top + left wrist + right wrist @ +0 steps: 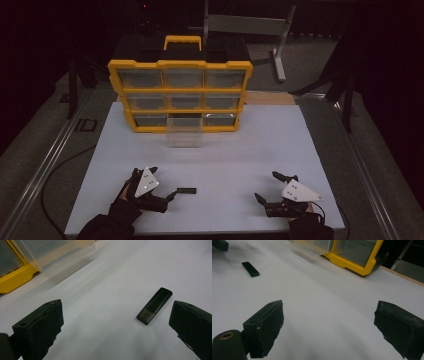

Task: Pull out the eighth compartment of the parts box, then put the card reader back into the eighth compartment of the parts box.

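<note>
A small black USB stick (186, 190) lies flat on the white board (240, 150), near its front. My left gripper (163, 182) sits just left of the stick, open, with one fingertip close to the stick's left end. In the left gripper view the stick (154, 306) lies between the wide-apart jaws of the gripper (117, 308), nearer the right one and apart from both. My right gripper (266, 186) rests open at the front right, nothing between its fingers. From the right gripper (329, 310) view, the stick (250, 269) lies far off at upper left.
A yellow organizer (180, 92) with clear drawers stands at the back of the board. One clear drawer (185, 134) is pulled out from its bottom row onto the board. A metal stand (277, 45) is behind the table. Bare board lies between the grippers.
</note>
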The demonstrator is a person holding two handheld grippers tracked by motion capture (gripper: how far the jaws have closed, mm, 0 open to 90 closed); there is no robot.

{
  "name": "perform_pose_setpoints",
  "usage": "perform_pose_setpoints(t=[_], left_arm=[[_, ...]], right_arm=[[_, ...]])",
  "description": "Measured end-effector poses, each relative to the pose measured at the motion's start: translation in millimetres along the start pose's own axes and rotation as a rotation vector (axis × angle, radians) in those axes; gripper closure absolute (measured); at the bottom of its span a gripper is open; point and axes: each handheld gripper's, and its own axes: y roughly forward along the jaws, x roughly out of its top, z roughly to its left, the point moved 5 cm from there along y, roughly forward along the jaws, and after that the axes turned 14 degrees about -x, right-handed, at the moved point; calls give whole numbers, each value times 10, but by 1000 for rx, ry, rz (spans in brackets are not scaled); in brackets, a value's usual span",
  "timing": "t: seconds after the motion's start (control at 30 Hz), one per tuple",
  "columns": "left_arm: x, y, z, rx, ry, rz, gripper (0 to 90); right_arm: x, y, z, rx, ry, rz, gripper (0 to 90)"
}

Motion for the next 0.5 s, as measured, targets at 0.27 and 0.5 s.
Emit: perform_pose_setpoints(t=[0.27,0.5], left_arm=[[18,-29,6,8,-1,-11,0],[51,-74,29,11,8,-33,0]], right_arm=[[3,3,0,1,-3,-2,89],[4,1,-2,-1,-2,-3,89]])
